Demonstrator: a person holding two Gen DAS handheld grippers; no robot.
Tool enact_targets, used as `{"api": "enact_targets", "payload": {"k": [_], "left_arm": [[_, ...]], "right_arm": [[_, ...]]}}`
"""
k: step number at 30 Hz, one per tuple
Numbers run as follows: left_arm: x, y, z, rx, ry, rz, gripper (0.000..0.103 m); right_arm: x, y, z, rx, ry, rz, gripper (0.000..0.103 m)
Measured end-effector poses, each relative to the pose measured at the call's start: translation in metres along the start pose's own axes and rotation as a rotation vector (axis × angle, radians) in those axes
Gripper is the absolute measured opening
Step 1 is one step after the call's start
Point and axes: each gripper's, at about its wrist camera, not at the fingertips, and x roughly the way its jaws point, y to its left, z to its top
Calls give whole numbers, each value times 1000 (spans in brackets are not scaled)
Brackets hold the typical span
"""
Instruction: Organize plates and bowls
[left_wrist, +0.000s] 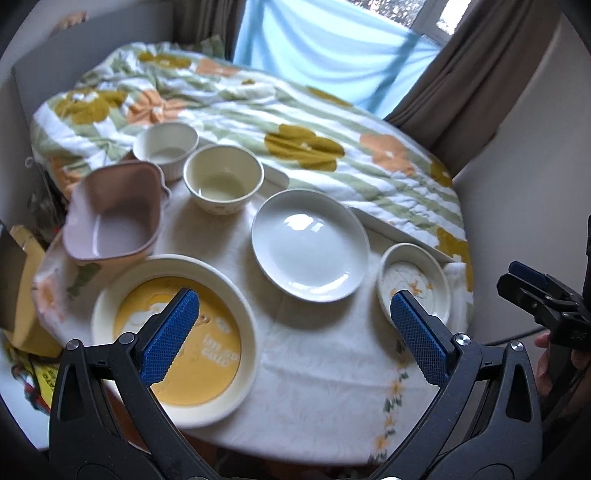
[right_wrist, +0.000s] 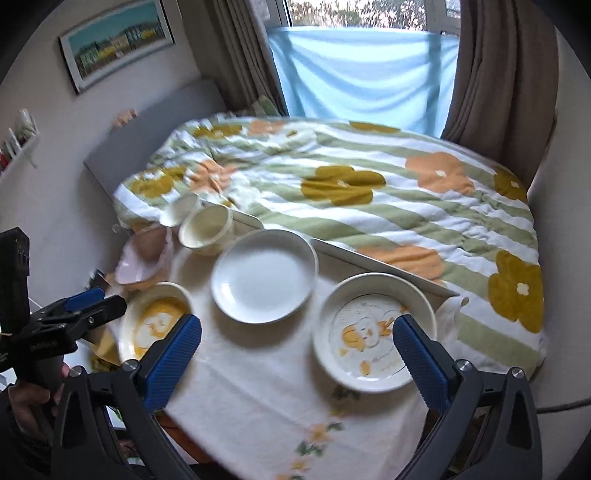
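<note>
On the round table's white cloth (left_wrist: 325, 369) stand a yellow-centred plate (left_wrist: 221, 362), a plain white plate (left_wrist: 310, 243) and a small duck-print plate (left_wrist: 413, 280). Behind them are a cream bowl (left_wrist: 223, 181), a white ramekin (left_wrist: 166, 146) and a pink square bowl (left_wrist: 114, 218). My left gripper (left_wrist: 293, 306) hangs open above the near table, nothing between its blue pads. My right gripper (right_wrist: 297, 328) is open too, empty, between the yellow plate (right_wrist: 155, 321) and the duck plate (right_wrist: 369, 332), below the white plate (right_wrist: 264, 275).
A bed with a flowered quilt (left_wrist: 295, 122) lies right behind the table, its edge over a white board (right_wrist: 369, 262). Curtains and a window are beyond. A yellow bag and clutter (left_wrist: 26, 295) sit at the table's left. A hand holds each gripper at the frame edges.
</note>
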Motion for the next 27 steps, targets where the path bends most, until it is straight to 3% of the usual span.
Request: {"api": "enact_targets", "payload": {"k": [7,9,11,16,21,25,27], "left_arm": [[84,17,20,-60,111,58,103],[108,22,23,-65,151,75,101],[127,26,25,-70,182,82,96],[166,32,27,-74,261,90,63],[186,34,28,-65,290,86,48],[197,36,30,-75,302,69,36],[199,36,31,-63,294,75,32]], "right_arm": [[89,-23,29,-49,126,15,103],[119,-27,36,-53,173,31,99],[147,-30,40,-60,218,49,87],[198,-35,42,-70,309,88,65],[227,-36,44,-93,343,118,52],[241,-38,46,-90,364,154,33],[245,-39,47,-88,363,172,29]]}}
